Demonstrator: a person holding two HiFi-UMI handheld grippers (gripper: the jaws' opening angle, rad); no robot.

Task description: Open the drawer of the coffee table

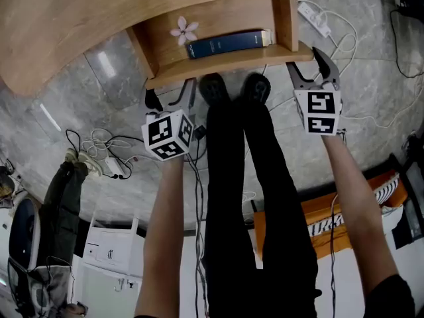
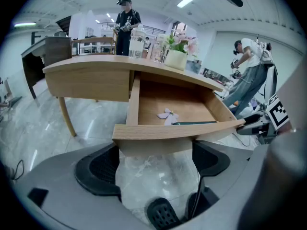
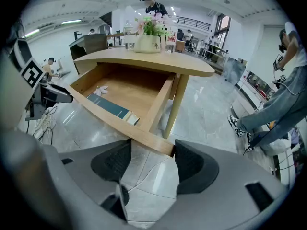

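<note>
With the fingers of your left gripper and right gripper spread and only their tips at the front board of the pulled-out drawer, a further pull could slip off. It could also drag the drawer clear of the coffee table, spilling the book. Whether any pad touches wood is unclear, and the drawer's back is hidden under the tabletop.

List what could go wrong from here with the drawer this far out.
The drawer stands far out of the coffee table and no stop shows; more pull might drop it, with the book and flower inside.
The left gripper and right gripper have jaws open at the front edge, not clamped, so either may slip off.
Cables lie on the floor near the person's shoes; a step back could snag them.
</note>
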